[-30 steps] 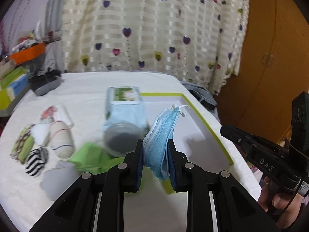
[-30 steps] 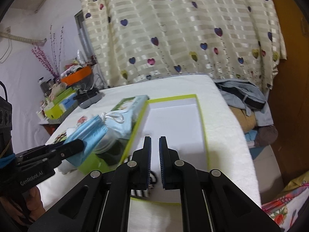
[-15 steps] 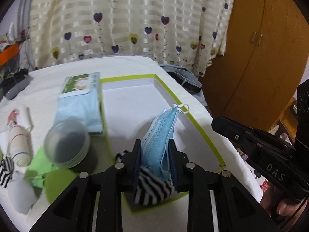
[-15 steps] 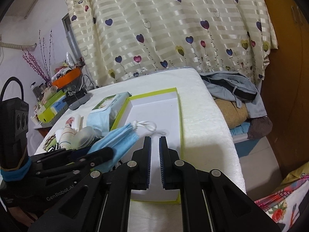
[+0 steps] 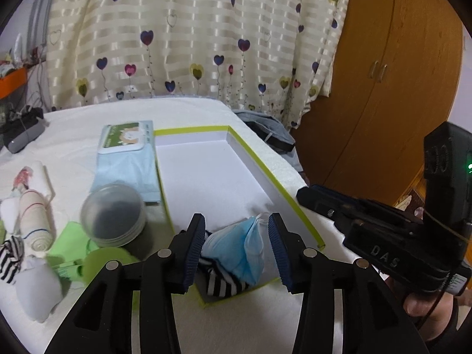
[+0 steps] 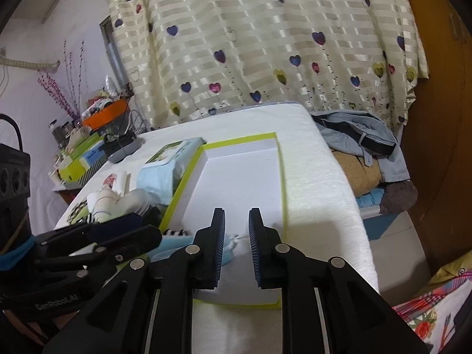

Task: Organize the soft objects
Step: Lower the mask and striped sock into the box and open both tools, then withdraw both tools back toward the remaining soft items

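Observation:
A blue face mask [image 5: 236,250] lies crumpled on a black-and-white striped sock [image 5: 224,286] in the near corner of the white box with a lime-green rim [image 5: 283,183]. My left gripper [image 5: 236,216] straddles the mask with its jaws opening, and the pads stand clear of it. In the right wrist view the mask [image 6: 174,243] shows partly behind the left gripper [image 6: 147,227]. My right gripper [image 6: 237,211] hovers over the box's near end [image 6: 281,183], its jaws opening, with nothing between them. It also shows in the left wrist view as the right gripper [image 5: 306,191].
Left of the box lie a wet-wipes pack [image 5: 126,159], a round lidded container [image 5: 113,215], a green cloth [image 5: 73,242], a rolled bandage [image 5: 35,224], another striped sock [image 5: 10,256] and a white soft item [image 5: 35,292]. Clothes [image 6: 360,144] are piled beyond the table's right edge.
The left gripper carried the mask right, over the box, lowered it and spread its jaws; the mask dropped onto the striped sock. The right gripper's jaws went from shut to parted.

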